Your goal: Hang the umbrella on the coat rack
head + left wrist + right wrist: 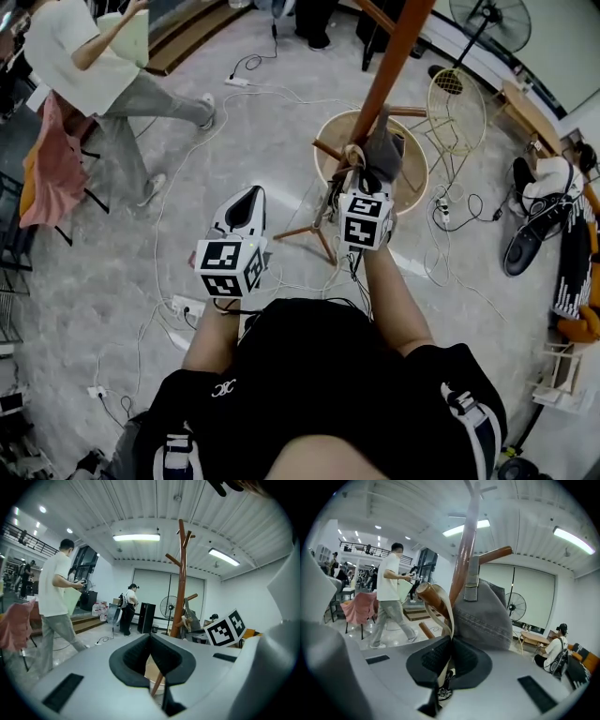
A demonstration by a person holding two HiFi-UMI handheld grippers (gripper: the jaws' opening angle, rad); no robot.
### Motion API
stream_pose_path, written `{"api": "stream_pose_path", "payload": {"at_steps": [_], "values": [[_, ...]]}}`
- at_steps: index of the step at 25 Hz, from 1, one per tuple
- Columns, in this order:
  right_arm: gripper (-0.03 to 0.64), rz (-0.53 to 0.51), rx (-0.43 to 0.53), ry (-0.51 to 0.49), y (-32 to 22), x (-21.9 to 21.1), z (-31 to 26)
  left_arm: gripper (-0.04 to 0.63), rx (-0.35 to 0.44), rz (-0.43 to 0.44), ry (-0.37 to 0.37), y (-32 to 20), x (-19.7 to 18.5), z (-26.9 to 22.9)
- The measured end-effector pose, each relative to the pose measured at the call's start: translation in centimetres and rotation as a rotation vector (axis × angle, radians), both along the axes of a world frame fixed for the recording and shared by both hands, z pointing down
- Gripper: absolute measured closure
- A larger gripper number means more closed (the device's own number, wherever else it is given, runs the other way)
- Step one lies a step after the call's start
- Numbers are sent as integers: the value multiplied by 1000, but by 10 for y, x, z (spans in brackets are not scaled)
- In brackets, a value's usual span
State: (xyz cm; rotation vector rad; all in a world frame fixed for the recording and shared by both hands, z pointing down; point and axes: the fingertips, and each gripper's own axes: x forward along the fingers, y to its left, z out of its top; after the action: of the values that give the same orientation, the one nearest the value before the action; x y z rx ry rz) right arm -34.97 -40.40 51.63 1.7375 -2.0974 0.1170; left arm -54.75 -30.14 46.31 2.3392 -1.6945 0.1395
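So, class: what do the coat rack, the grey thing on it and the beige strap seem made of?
Rack: wood by its look, red-brown with a glossy varnish; light glints along it.
Grey thing: woven cloth, perhaps denim, matt; stitched seams show.
Strap: soft cloth or webbing, matt; it drapes limp over the rack.

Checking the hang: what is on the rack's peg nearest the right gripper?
A beige strap loops over the peg, pinched by the right gripper. What it carries is hidden below the gripper.
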Motion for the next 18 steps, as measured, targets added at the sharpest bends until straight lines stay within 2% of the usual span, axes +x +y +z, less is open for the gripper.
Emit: {"api": "stream_pose_path", "payload": {"at_steps": [11,14,18], "values": [[598,25,-39,-86,4,8,15,577,-20,4,-10,17,3,9],[597,-3,-93,-136,10,3,32,577,-29,4,-11,23,5,12],[597,-50,-73,-133,15,-6,37,578,-34,7,-17,29,15,15]]}}
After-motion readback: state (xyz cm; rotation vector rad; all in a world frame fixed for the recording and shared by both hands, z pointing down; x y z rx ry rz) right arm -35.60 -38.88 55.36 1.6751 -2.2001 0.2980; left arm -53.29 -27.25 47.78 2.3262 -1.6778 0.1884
